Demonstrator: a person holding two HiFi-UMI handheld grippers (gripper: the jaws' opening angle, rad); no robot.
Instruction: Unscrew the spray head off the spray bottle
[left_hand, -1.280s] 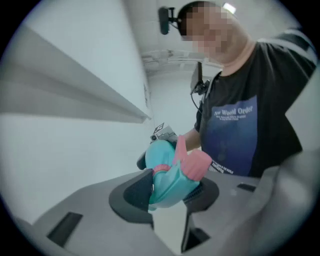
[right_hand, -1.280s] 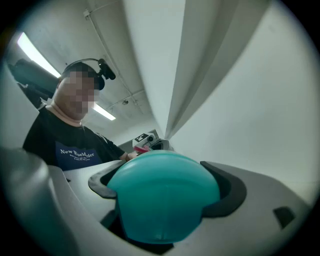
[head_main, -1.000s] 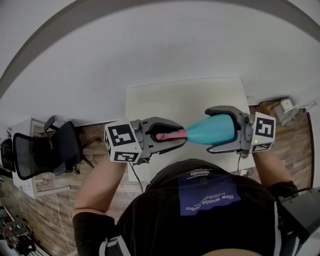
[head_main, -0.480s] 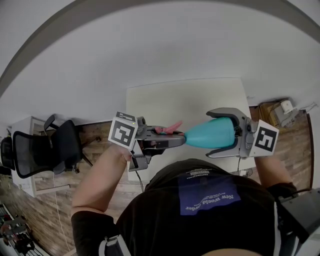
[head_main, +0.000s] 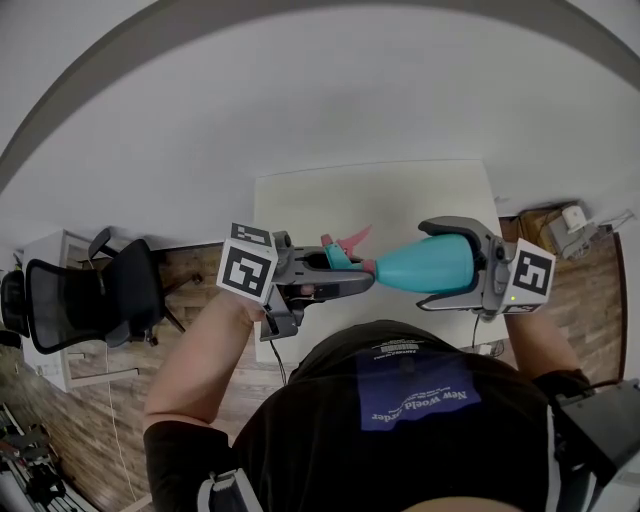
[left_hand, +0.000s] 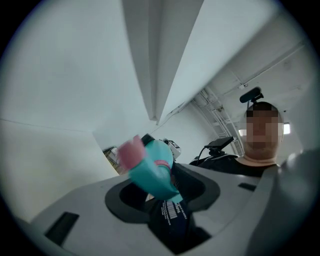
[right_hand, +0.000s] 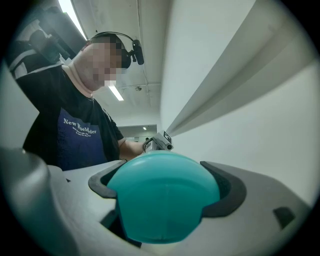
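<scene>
A teal spray bottle (head_main: 425, 265) lies level in the air between my two grippers, above the near edge of the white table (head_main: 400, 190). My right gripper (head_main: 425, 263) is shut on its wide body, which fills the right gripper view as a teal dome (right_hand: 162, 195). The spray head (head_main: 335, 256) is teal with a pink trigger (head_main: 355, 238) that points up and away. My left gripper (head_main: 350, 272) is shut on that head. In the left gripper view the head (left_hand: 152, 167) sits tilted between the jaws of the left gripper (left_hand: 162, 182).
A black office chair (head_main: 90, 300) stands on the wood floor at the left. A small box and clutter (head_main: 560, 220) lie past the table's right end. The person's torso in a dark shirt (head_main: 410, 400) is close below the grippers.
My left gripper has rolled about its own axis, and its marker cube now faces differently. The spray head turned with it: the pink trigger swung from level to pointing up. The right gripper and bottle stayed put.
</scene>
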